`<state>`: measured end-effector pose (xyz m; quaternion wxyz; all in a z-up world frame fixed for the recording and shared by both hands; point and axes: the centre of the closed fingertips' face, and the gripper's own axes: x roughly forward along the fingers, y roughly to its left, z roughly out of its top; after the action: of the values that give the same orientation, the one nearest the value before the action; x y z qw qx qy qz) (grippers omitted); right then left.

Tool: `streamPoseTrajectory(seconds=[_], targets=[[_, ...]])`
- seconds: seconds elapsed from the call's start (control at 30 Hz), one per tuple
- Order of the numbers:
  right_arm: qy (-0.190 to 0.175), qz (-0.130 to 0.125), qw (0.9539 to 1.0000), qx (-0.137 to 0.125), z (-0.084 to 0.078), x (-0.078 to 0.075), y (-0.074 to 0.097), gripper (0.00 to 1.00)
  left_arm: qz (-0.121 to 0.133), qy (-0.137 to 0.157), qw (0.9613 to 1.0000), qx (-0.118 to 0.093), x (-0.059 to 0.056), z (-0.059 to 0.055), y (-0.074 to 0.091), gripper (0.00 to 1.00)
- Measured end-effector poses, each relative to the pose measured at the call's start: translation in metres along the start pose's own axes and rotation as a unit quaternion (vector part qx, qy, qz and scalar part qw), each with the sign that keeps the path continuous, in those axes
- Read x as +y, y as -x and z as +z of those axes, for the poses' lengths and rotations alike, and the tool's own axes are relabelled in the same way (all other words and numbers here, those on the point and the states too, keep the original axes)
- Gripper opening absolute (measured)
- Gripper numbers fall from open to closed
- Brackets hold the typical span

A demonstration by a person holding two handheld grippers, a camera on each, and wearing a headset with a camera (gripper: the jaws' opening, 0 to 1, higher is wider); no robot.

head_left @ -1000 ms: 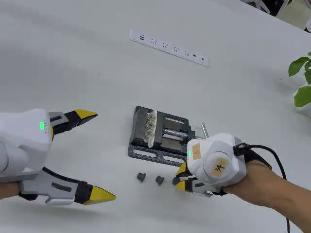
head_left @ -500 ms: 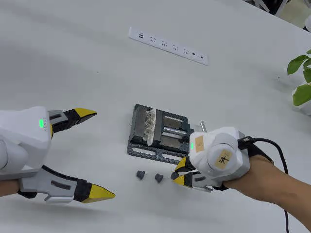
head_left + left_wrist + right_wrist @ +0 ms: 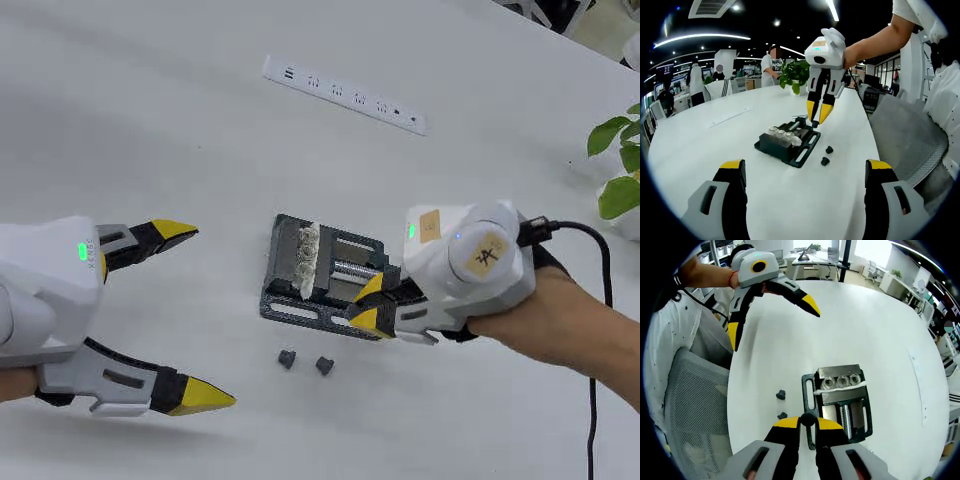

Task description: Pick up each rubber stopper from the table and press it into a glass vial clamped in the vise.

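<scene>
Where the vise (image 3: 298, 305) stands, two stoppers (image 3: 287, 358) lie near.

Pretty big open office here: white bench (image 3: 150, 120), grey mesh chair (image 3: 694, 401) beside it, potted plant (image 3: 795, 74) at its edge, strip lights (image 3: 700, 38) on a dark ceiling.

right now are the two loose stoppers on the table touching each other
Apart. The head view shows the left stopper and the right stopper with bare table plainly between them.
</scene>
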<state>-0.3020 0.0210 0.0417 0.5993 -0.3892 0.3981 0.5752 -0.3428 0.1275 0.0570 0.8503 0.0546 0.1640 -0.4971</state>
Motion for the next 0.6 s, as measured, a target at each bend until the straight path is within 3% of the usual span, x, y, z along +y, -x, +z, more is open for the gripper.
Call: streamPoseTrajectory(seconds=[0.4, 0.6], targets=[[0.014, -0.016, 0.9996, -0.02, 0.038, -0.038, 0.008, 0.07, -0.002, 0.001, 1.0, -0.002, -0.001, 0.0, -0.001, 0.99], [0.016, -0.019, 0.9994, -0.025, 0.05, -0.056, 0.003, 0.07, -0.001, 0.003, 1.0, -0.003, 0.0, 0.001, -0.001, 0.99]])
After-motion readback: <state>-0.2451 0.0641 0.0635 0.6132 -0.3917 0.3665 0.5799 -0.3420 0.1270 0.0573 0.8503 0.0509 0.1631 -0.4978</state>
